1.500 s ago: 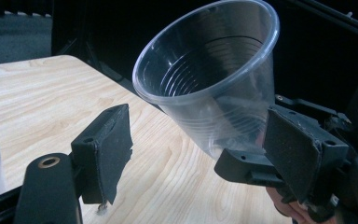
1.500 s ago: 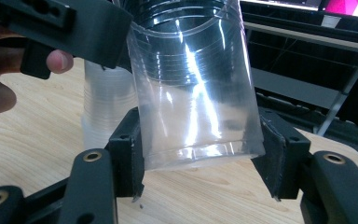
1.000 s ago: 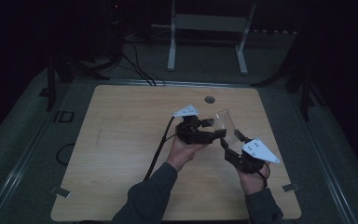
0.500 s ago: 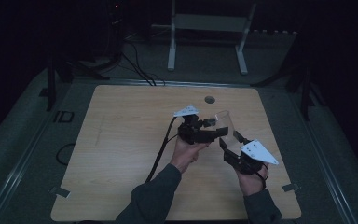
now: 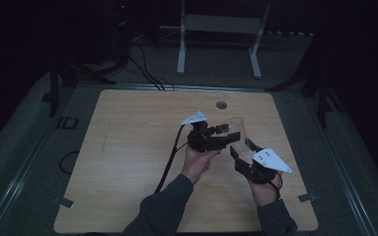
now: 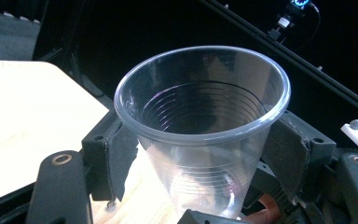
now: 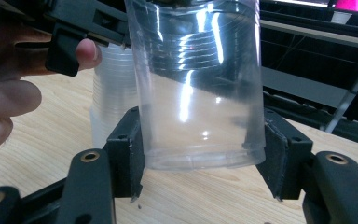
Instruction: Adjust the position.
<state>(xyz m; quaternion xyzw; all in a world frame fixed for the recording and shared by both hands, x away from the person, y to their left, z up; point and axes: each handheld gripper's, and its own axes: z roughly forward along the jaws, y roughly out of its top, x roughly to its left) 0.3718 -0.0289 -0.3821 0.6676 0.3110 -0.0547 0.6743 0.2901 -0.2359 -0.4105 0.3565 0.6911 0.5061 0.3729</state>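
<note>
A clear plastic cup (image 5: 236,129) is held up above the right part of the worktop (image 5: 128,147), a little toward its far side, upright with its ribbed wall catching the light. The left hand-held gripper (image 5: 222,134) has it by the upper part: in the left gripper view the cup (image 6: 205,126) sits between the two black jaws just under its rim, pads against its sides. The right hand-held gripper (image 5: 241,147) comes up from the near right, and in the right gripper view its jaws stand either side of the cup's base (image 7: 200,93); the left pad looks to be touching, but whether both press on it I cannot tell. Behind the cup, to its left in that view, stands a stack of clear cups (image 7: 112,102) on the wood. A small dark round spot (image 5: 221,104) lies near the worktop's far edge.
</note>
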